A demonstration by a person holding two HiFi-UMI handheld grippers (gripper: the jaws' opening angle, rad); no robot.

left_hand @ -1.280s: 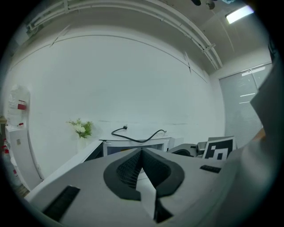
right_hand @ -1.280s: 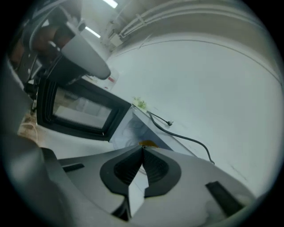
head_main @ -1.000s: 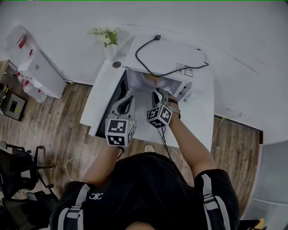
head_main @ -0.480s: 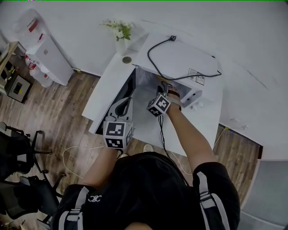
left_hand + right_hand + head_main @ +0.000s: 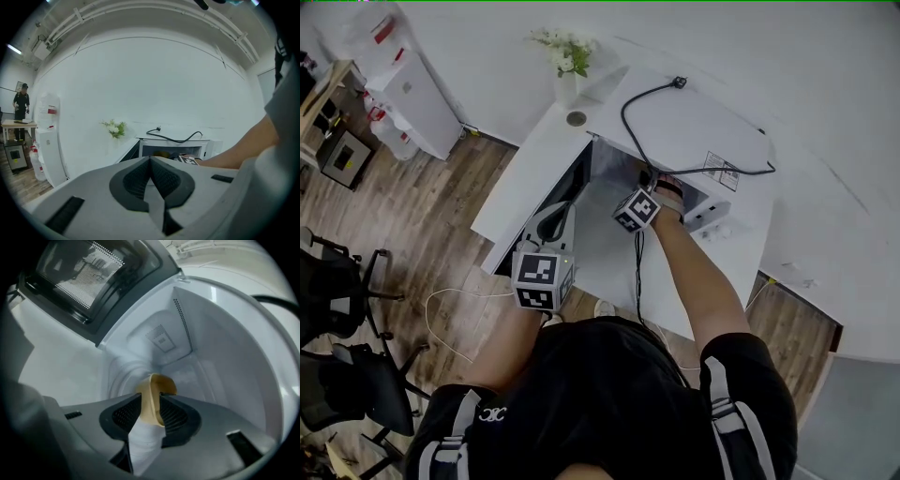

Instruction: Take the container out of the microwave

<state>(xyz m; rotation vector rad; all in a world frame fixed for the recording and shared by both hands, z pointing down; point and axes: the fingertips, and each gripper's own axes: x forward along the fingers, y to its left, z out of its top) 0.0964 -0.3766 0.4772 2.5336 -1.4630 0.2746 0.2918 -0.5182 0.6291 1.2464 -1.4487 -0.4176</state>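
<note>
Your right claw has just pushed into the microwave and opened wide astride the rim of the container inside it, apparently not yet pinching, so closing comes next; your left claw waits shut outside the microwave.

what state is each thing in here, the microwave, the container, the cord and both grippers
microwave: door swung open
container: inside the microwave, its wall between the right gripper's jaws
right gripper: open, its jaws have just been opening, not clamped on the container
left gripper: shut, empty, outside the microwave
cord: unplugged, lying loose on top of the microwave
</note>
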